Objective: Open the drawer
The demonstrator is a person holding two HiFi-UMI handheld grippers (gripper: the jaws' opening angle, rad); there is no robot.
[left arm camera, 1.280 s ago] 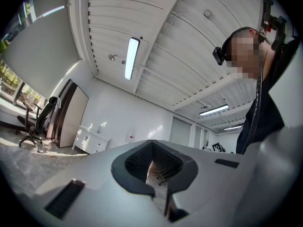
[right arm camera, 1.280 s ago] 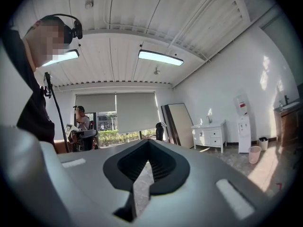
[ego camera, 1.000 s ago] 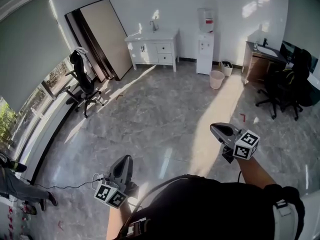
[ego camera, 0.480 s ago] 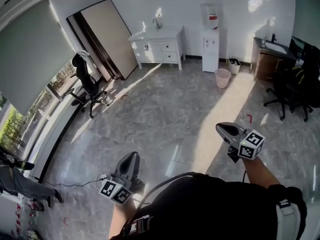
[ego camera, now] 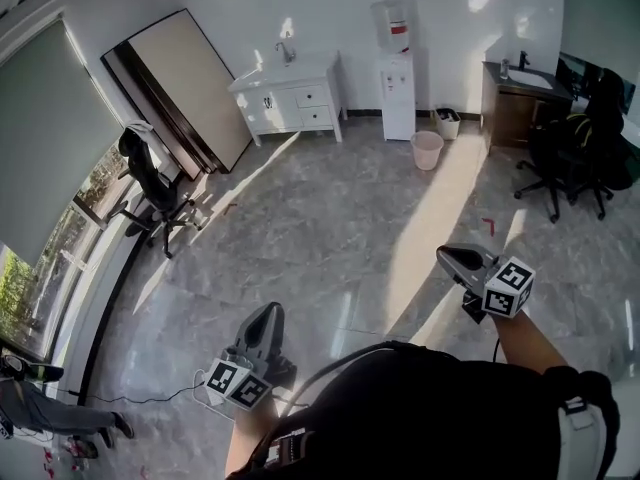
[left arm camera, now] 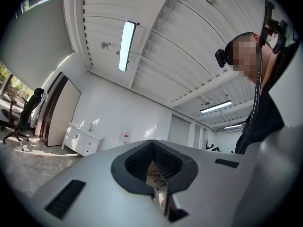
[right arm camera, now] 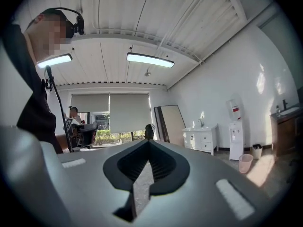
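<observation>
You have walked on across the floor: the bystander's legs (ego camera: 62,423) now lie lower at the left edge. The cabinet (ego camera: 288,100) has drifted left. Your right gripper (ego camera: 447,256) and left gripper (ego camera: 270,310) both sit further right.

Sunlit marble floor (ego camera: 320,228), white wall (ego camera: 330,8), office chair (ego camera: 150,183).

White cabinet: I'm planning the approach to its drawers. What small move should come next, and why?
Probably step forward toward the white cabinet: it stands against the far wall, across the floor from the left gripper and right gripper, both shut on nothing. Its drawers look closed and out of reach from here.
</observation>
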